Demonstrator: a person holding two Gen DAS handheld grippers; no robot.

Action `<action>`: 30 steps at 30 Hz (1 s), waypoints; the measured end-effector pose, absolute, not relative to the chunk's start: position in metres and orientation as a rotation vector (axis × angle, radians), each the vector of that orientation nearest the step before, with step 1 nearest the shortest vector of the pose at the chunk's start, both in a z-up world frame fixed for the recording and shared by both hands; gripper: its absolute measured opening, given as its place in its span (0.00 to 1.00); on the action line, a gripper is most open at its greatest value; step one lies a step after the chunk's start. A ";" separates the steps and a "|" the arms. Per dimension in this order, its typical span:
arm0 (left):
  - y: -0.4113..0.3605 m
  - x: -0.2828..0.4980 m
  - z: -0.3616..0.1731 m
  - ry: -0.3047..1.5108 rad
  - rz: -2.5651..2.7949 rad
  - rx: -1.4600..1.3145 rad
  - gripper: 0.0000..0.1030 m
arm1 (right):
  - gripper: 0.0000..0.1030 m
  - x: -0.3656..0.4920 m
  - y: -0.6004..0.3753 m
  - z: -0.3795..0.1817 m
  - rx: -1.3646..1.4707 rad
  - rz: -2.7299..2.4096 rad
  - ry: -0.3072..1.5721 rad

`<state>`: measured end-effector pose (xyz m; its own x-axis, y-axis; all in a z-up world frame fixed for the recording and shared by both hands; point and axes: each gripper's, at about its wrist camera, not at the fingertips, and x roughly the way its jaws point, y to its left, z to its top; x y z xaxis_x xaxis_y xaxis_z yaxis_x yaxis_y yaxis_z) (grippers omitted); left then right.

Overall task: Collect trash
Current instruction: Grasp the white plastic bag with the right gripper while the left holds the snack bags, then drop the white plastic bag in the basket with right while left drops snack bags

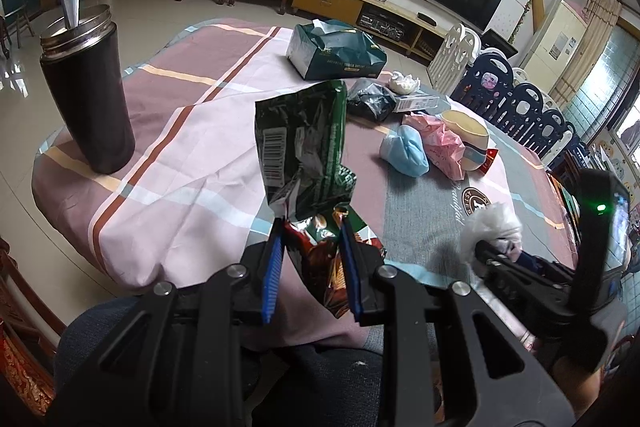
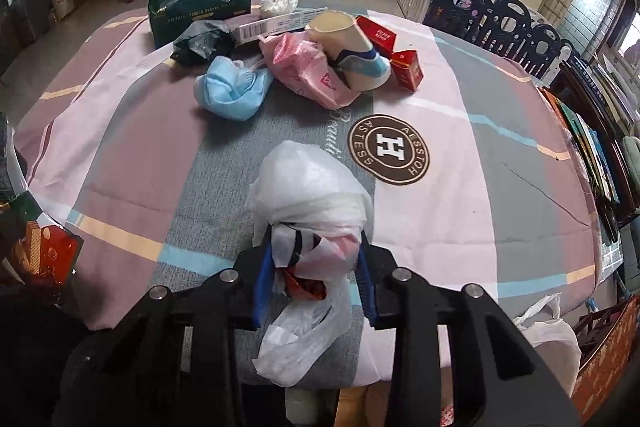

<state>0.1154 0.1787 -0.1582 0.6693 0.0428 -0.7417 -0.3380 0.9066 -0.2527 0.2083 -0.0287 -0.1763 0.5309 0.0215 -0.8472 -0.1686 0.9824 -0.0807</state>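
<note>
My left gripper (image 1: 310, 223) is shut on a crumpled green and brown snack wrapper (image 1: 308, 147) and holds it above the table's near edge. My right gripper (image 2: 316, 243) is shut on a white plastic bag (image 2: 312, 183) with scraps inside. It also shows in the left wrist view (image 1: 492, 227). More trash lies across the table: a blue face mask (image 2: 234, 89), a pink plastic bag (image 2: 310, 67), a tipped paper cup (image 2: 352, 47), a black bag (image 2: 204, 41), a white tissue wad (image 2: 276, 5) and red cartons (image 2: 406, 69).
A dark green tissue box (image 2: 196, 5) stands at the back. A black tumbler with a spoon (image 1: 86, 91) stands at the table's left edge. A patterned cloth (image 2: 500, 155) covers the round table. Folding chairs (image 2: 500, 19) and books (image 2: 600, 131) stand at the right.
</note>
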 end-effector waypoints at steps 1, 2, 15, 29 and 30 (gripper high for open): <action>0.178 0.115 -0.157 0.812 0.220 -0.389 0.27 | 0.35 0.207 -0.035 -0.170 -0.144 0.113 0.999; 0.178 0.115 -0.156 0.810 0.217 -0.388 0.27 | 0.35 0.204 -0.040 -0.164 -0.133 0.111 0.990; 0.129 0.105 -0.122 0.794 0.064 -0.331 0.27 | 0.35 0.131 -0.185 -0.094 -0.049 -0.034 0.889; -0.047 0.082 -0.108 0.919 -0.470 -0.138 0.27 | 0.55 0.062 -0.292 -0.198 0.007 -0.170 1.250; -0.060 0.079 -0.109 0.923 -0.508 -0.113 0.27 | 0.64 0.060 -0.299 -0.197 0.054 -0.165 1.239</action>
